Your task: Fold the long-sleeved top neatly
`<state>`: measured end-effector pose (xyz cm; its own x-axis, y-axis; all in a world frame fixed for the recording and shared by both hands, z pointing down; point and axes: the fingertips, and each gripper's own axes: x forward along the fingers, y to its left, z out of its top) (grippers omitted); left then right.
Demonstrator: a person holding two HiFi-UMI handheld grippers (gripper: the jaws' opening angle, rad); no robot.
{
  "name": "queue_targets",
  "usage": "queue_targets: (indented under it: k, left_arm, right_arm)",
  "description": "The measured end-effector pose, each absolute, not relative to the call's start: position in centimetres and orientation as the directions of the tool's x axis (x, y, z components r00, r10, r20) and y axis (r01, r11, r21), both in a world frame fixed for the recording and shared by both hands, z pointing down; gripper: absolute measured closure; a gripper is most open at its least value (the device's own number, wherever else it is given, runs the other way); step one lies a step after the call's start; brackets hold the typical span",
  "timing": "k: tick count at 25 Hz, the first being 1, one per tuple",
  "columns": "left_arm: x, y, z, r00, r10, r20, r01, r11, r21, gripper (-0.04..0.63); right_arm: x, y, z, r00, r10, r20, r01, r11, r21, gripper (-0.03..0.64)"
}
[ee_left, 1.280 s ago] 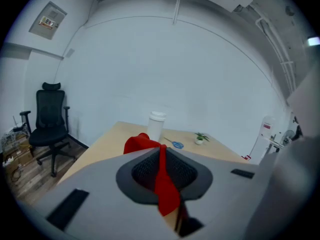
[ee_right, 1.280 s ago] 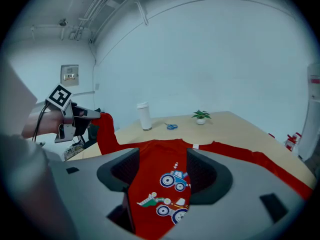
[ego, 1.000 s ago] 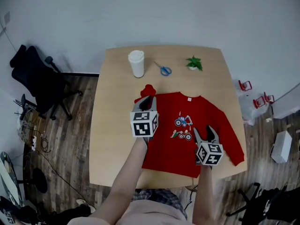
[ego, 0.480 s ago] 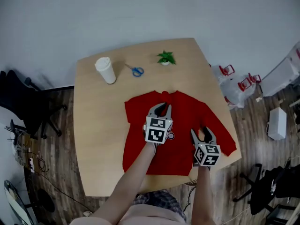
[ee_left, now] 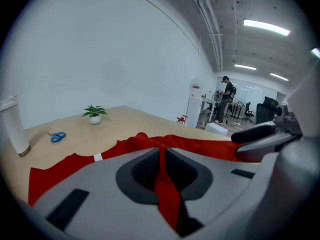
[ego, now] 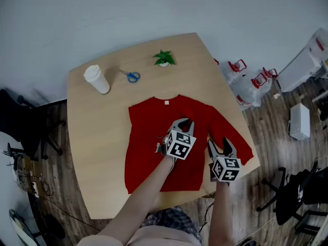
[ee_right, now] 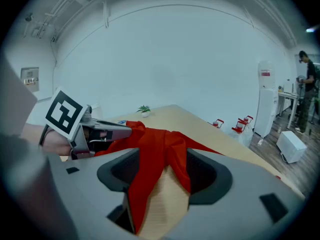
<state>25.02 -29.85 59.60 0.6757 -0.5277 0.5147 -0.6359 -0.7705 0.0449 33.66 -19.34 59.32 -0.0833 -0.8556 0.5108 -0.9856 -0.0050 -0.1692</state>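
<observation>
One red top lies flat on the wooden surface, collar toward the far edge. It covers the middle and right of the surface, and its hem is near the person's edge. One sleeve is spread out toward the right edge. No second sleeve can be seen lying loose.

There are two tools, both over the right half of the top. The left tool is clamped on a thin strip of the top's red cloth, pinched between jaws that are almost together. The cloth rises in a ridge toward its tips. The right tool is just beside it, by the spread sleeve. Its jaws stand wide apart, and red cloth and bare wood show in the gap. The pads do not press on anything.

Three other things stand along the far edge, well apart from the top: one white cup, one pair of blue scissors and one small plant.
</observation>
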Motion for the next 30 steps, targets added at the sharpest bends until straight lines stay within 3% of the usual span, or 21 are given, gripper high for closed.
queue_targets:
  k: [9, 14, 20, 30]
  left_arm:
    - [28.6, -27.9, 64.7, 0.637, -0.444, 0.63, -0.559, -0.829, -0.02, 0.547]
    - [30.1, -26.9, 64.0, 0.701, -0.385, 0.6, -0.531, -0.844, 0.08, 0.463]
    - [32.7, -24.6, 63.3, 0.795, -0.263, 0.546, -0.429, -0.881, 0.199, 0.449]
    - [30.6, -24.9, 61.3, 0.802, -0.34, 0.49, -0.493, -0.84, 0.224, 0.426]
  right_arm:
    - [37.1, -16.9, 59.7, -0.031, -0.854, 0.519, -0.983, -0.068, -0.17, 0.339]
    - [38.7, -15.9, 59.7, -0.004, -0.86, 0.51, -0.979, -0.099, -0.176, 0.339]
    - [39.8, -14.8, 59.8, 0.021, -0.859, 0.511, -0.974, -0.132, -0.182, 0.339]
    - [41.7, -12.6, 59.9, 0.089, -0.858, 0.505, -0.962, -0.206, -0.181, 0.339]
